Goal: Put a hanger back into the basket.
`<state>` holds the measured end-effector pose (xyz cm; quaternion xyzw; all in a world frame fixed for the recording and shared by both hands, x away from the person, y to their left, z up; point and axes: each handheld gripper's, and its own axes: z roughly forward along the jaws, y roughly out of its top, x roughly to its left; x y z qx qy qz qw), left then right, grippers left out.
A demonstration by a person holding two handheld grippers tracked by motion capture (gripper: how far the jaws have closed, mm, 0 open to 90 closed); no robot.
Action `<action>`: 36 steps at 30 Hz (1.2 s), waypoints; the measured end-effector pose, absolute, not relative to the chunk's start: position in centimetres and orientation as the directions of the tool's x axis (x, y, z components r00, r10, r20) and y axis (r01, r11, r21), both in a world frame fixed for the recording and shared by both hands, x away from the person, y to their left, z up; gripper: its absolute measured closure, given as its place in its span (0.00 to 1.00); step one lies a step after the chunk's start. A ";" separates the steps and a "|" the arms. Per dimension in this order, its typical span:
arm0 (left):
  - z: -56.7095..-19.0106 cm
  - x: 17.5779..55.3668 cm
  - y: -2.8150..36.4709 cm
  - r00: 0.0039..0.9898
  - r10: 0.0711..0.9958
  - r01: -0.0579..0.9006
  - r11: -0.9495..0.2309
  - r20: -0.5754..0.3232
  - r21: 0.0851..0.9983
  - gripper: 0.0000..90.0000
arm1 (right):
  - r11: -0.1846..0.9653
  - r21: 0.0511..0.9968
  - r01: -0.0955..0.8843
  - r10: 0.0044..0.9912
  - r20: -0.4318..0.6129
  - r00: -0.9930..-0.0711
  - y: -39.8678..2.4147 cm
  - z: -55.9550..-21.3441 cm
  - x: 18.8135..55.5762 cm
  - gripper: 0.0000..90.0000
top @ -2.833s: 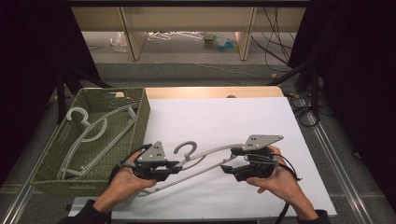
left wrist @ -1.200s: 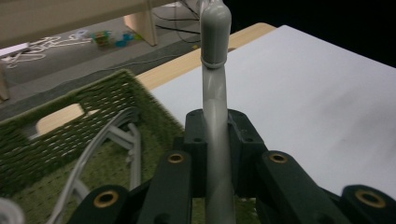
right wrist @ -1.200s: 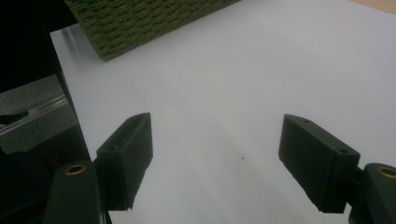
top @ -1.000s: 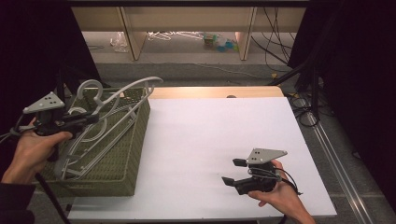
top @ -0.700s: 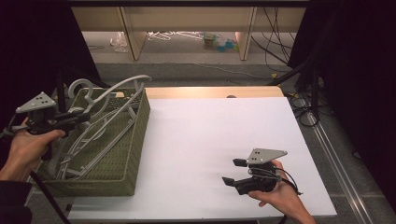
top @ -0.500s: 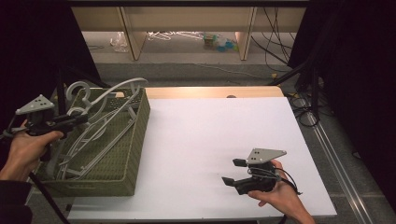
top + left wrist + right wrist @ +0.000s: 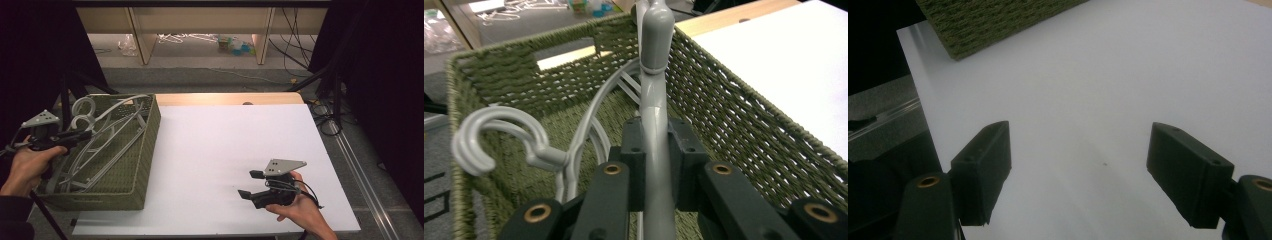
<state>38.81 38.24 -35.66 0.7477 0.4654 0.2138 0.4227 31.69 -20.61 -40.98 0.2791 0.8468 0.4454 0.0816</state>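
The left gripper [image 7: 656, 165] jaws clamp the grey hanger [image 7: 655, 100], long axis lying lengthwise over the basket [image 7: 145, 150] at the desk's left edge, while the right gripper [image 7: 252, 187] jaws gape empty.

Two grey hangers [image 7: 107, 137], one basket [image 7: 145, 165], two grippers [image 7: 80, 136].

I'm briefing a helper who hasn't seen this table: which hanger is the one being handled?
Start at the green woven basket on the left side of the white table. Several grey plastic hangers lie inside. The one meant is the hanger clamped between the left gripper jaws, its arm raised over the basket's rim rather than lying flat.
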 end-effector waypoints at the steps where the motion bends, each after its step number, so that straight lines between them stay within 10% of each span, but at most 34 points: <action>1: -35.8 38.9 38.1 0.484 0.872 0.516 -0.211 -0.079 0.830 0.88 | 0.449 0.798 0.402 0.546 0.111 -0.830 -20.6 -41.0 31.7 0.30; 36: -40.5 40.7 39.6 0.337 0.931 0.661 -0.131 -0.137 0.739 0.85 | 0.462 0.787 0.410 0.544 0.114 -0.831 -20.6 -41.3 31.9 0.30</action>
